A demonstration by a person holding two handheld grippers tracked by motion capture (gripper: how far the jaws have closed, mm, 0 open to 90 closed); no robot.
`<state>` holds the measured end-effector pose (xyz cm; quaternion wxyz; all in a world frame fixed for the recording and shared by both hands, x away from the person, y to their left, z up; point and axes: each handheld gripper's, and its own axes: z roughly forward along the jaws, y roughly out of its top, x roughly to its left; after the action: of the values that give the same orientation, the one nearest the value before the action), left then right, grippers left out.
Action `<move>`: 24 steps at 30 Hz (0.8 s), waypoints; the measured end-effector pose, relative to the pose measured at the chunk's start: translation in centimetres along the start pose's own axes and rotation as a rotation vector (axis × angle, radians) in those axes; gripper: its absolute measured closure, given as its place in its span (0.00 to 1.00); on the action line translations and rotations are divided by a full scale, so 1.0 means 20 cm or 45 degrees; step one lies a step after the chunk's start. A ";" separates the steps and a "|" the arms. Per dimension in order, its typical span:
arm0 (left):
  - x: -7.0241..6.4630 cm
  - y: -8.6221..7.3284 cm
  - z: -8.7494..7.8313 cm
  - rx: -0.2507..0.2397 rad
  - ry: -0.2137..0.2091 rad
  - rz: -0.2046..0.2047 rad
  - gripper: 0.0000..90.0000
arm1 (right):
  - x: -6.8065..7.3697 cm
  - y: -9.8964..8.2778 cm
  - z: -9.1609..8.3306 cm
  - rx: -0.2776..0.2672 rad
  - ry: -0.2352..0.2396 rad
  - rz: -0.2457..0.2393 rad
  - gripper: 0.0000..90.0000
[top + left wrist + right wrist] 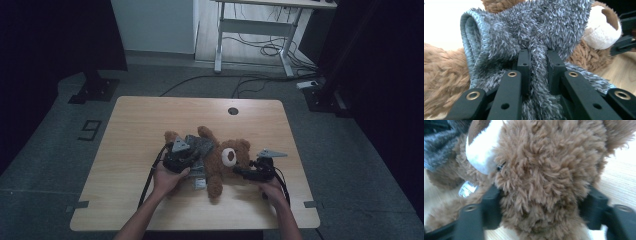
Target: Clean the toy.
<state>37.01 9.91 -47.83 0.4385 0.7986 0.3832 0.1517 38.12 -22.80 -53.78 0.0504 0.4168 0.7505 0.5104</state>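
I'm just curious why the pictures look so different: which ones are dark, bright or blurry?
High view: dim overall, room edges nearly black, teddy bear small. Left gripper view: bright, grey fleece sharp, table washed out white. Right gripper view: bear's head close and soft, tongs blurred at the bottom.

This looks like a lab or recording studio, though the dim light leaves its edges hard to read. A small wooden table [150,130] stands on grey carpet. Beyond the table, cables [260,50] trail under a white desk frame [255,30]; black stand bases [94,90] sit beside it, near black curtains.
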 end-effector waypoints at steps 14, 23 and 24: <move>-0.02 0.01 0.05 -0.024 0.045 0.038 0.84 | 0.07 -0.07 -0.01 -0.037 -0.153 -0.105 0.64; -0.02 0.19 0.23 0.009 0.097 0.093 0.84 | 0.01 -0.06 -0.03 -0.115 -0.288 -0.021 0.66; -0.02 0.20 0.22 0.011 0.092 0.083 0.84 | 0.01 -0.06 -0.03 -0.117 -0.287 -0.019 0.66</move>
<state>41.18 5.78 -47.01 0.4158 0.8064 0.3734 0.1932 36.91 -23.34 -54.43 0.1573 0.4631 0.7190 0.4938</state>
